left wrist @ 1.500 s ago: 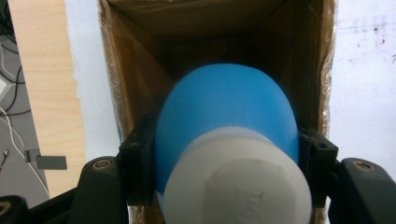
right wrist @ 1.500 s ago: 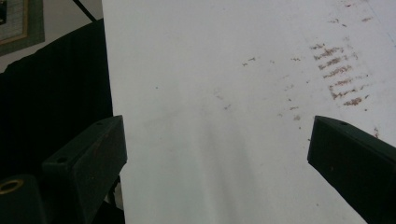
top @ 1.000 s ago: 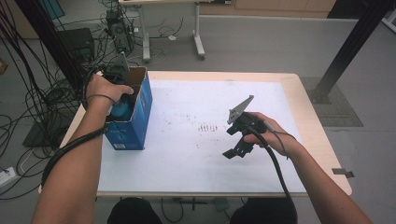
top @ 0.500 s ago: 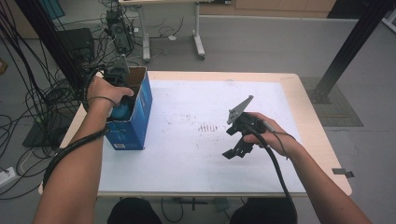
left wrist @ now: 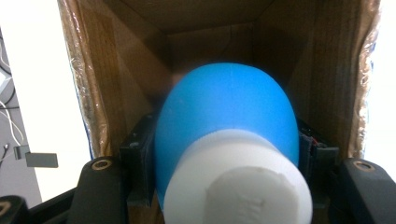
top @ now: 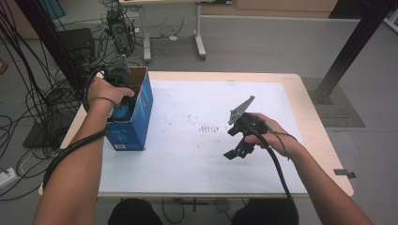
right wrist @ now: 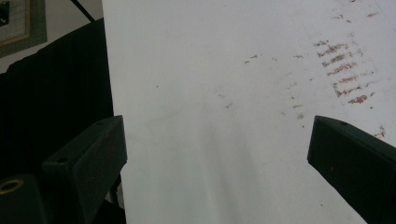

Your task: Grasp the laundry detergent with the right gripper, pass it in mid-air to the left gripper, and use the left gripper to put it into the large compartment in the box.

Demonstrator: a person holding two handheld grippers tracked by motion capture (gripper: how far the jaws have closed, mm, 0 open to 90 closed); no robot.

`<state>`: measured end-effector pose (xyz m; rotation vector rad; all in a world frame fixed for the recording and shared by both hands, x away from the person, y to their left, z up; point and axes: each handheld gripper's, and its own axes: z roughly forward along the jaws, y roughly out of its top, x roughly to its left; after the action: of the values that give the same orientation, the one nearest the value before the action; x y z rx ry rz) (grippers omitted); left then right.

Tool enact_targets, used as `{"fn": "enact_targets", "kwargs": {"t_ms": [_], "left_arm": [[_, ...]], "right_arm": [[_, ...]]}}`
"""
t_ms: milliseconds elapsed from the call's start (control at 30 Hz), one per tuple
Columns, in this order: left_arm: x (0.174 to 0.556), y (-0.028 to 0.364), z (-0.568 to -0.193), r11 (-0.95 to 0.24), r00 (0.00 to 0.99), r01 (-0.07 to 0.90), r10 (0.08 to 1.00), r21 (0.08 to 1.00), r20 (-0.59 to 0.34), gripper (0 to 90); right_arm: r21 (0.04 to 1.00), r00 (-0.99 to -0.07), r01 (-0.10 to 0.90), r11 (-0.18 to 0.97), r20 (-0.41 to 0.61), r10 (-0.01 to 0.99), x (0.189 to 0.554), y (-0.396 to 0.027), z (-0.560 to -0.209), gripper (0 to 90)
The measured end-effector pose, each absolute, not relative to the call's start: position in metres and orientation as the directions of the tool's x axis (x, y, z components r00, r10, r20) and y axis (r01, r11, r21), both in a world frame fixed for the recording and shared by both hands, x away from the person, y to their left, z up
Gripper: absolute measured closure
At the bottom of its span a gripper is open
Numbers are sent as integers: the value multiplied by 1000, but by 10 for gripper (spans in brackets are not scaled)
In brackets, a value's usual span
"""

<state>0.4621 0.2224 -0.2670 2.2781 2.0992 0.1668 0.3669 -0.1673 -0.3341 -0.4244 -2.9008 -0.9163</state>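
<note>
While pinching the bulb (left wrist: 224, 116) across its blue flanks, reaches down into the open box (top: 136, 126) at the left edge of the table (top: 300, 117): so much for the left gripper (left wrist: 224, 154). Jaws drawn in as far as the bulb's width allows, pads pressed to either side of it, nothing else between them. Bulb's long axis in line with the jaws: white neck back towards the hand, blue dome pointing on into the box. Bare cardboard walls close on both sides and the box bottom straight beyond the dome, not yet touching as far as can be told. Probably calls for a straight push or pull along that axis, with no sideways swing, or risks catching a wall.

Left hand (top: 105, 96) clearly the nearer to box and bulb; right gripper (top: 237, 145) well apart, right of the table's middle, low over the sheet. Jaws there spread wide and empty, with only white surface between them in the right gripper view.

Bulb: smooth matt plastic by the look, rounded blue body, a faint seam down it, a stubby white cylinder for a neck. Box: glossy blue print outside, dull brown corrugated card inside, shiny tape along the cut rims. Table: pale wood edge under a white sheet, smudged with short brown streaks (top: 209, 127) near the middle.
</note>
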Motion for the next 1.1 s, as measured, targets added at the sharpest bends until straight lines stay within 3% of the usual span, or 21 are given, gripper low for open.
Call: {"fn": "enact_targets", "kwargs": {"t_ms": [1100], "left_arm": [[462, 223, -267, -64, 59, 992, 997, 107, 51, 376]], "right_arm": [[550, -960, 281, 787, 146, 240, 367, -167, -334, 47]]}}
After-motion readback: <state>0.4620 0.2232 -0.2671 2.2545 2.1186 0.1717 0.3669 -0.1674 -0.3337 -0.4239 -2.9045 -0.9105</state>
